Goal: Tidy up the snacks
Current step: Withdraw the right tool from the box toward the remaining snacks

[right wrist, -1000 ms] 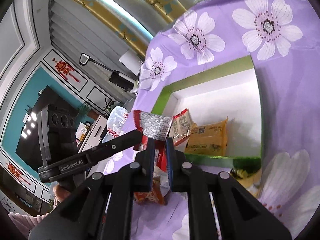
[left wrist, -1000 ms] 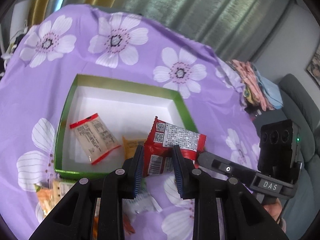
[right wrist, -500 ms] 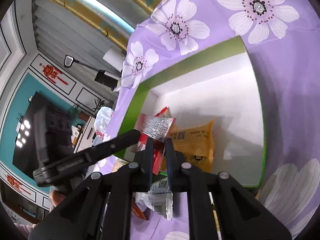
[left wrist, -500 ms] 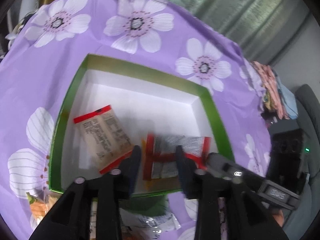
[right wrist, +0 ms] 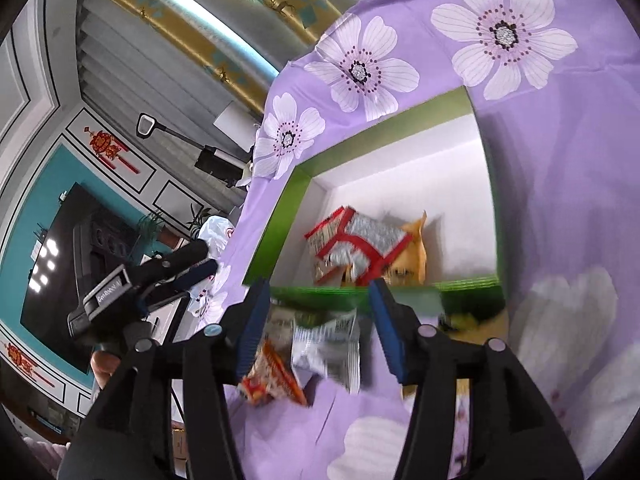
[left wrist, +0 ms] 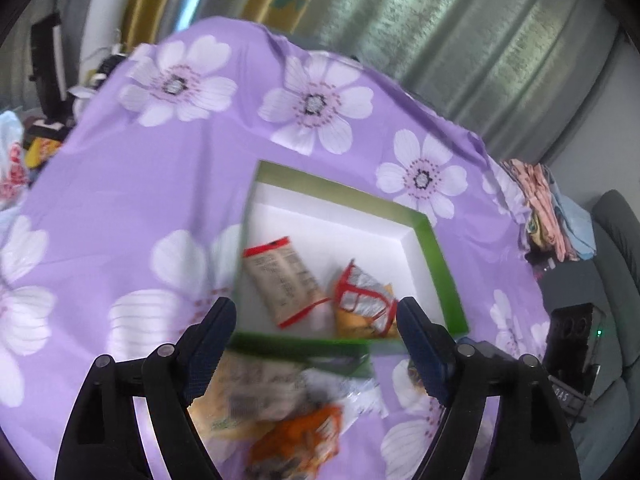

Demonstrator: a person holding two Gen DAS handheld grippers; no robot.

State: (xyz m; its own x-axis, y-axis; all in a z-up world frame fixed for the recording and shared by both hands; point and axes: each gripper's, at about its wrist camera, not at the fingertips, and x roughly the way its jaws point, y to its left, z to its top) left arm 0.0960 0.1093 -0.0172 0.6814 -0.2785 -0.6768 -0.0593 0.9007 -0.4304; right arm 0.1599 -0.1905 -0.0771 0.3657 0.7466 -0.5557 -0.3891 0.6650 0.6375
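Note:
The red and silver snack packet [left wrist: 362, 298] [right wrist: 360, 244] lies free in the green box [left wrist: 436, 256] [right wrist: 272, 232], resting on an orange packet [left wrist: 360, 326] [right wrist: 412, 248]. A beige packet with red ends [left wrist: 282, 280] lies beside them on the white floor of the box. My left gripper [left wrist: 314, 308] hangs over the near rim, its jaws opening wide with nothing held between them. My right gripper [right wrist: 318, 300] sits at the near wall, its jaws also opening, with nothing gripped.
Loose snacks lie on the purple flowered cloth [left wrist: 120, 208] in front of the box: a blurred pale and orange pile [left wrist: 280, 408], a silver-white packet [right wrist: 324, 348] and a red-orange packet [right wrist: 272, 380]. A grey sofa [left wrist: 616, 240] stands at the right.
Both grippers held the red and silver packet over the near rim; they carried it into the box and let go. Both jaws opened, and the left gripper drew back.

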